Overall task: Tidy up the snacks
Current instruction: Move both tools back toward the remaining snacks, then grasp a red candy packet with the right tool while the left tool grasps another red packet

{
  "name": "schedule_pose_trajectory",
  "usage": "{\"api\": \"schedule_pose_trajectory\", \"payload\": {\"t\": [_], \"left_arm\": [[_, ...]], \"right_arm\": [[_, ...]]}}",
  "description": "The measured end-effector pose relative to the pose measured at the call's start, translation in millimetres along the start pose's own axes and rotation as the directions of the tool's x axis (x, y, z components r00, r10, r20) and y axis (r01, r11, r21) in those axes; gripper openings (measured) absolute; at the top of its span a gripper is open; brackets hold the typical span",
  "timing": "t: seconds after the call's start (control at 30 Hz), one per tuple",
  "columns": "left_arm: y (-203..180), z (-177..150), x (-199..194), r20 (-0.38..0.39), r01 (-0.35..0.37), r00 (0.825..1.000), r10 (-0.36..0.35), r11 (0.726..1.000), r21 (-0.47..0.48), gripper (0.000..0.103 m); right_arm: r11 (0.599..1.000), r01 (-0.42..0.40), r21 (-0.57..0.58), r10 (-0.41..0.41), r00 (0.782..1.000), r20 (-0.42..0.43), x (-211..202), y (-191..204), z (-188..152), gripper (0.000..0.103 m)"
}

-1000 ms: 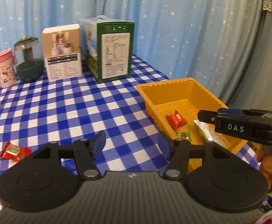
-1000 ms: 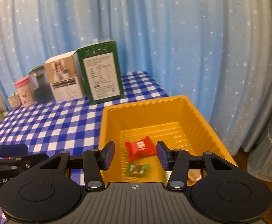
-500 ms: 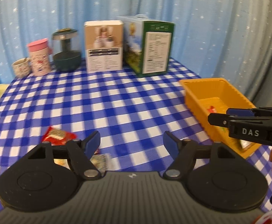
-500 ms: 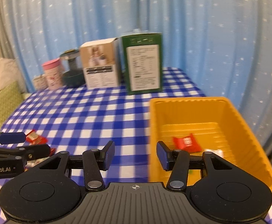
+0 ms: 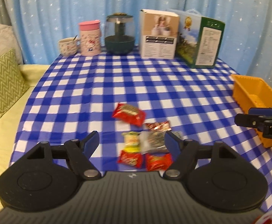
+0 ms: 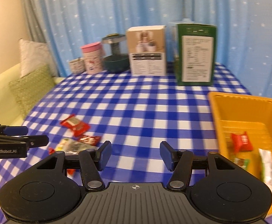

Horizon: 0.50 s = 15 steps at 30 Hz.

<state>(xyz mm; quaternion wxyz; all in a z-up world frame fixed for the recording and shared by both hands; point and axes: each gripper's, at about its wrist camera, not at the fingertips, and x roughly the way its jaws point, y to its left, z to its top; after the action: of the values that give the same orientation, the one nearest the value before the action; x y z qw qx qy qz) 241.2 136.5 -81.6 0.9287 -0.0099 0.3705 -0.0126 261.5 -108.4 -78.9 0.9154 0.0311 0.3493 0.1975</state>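
Several loose snack packets lie on the blue checked tablecloth: a red packet, a small red one, a yellow one, a silvery one and two red ones nearest me. My left gripper is open and empty just above this pile. My right gripper is open and empty over bare cloth, left of the orange tray. The tray holds a red packet, a green candy and a white-green packet.
Along the table's back stand a small cup, a pink tumbler, a dark glass jar, a beige box and a green box. A sofa with cushions lies to the left. Blue curtains hang behind.
Both grippers have swung left, away from the tray. The left one now faces the snack pile; the tray has slid to the right edge of both views. Both stay open.
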Motion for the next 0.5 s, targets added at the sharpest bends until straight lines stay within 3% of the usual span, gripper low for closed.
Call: {"api": "schedule_pose_trajectory", "payload": {"t": [0.2, 0.5], "left_arm": [[8, -15, 6, -0.036, 0.024, 0.999, -0.024, 1.000, 0.013, 0.074], [-21, -32, 28, -0.076, 0.110, 0.992, -0.104, 0.992, 0.066, 0.067]], "right_arm": [[0.996, -0.050, -0.079, 0.048, 0.999, -0.024, 16, 20, 1, 0.058], [0.993, -0.051, -0.109, 0.046, 0.998, -0.046, 40, 14, 5, 0.058]]}}
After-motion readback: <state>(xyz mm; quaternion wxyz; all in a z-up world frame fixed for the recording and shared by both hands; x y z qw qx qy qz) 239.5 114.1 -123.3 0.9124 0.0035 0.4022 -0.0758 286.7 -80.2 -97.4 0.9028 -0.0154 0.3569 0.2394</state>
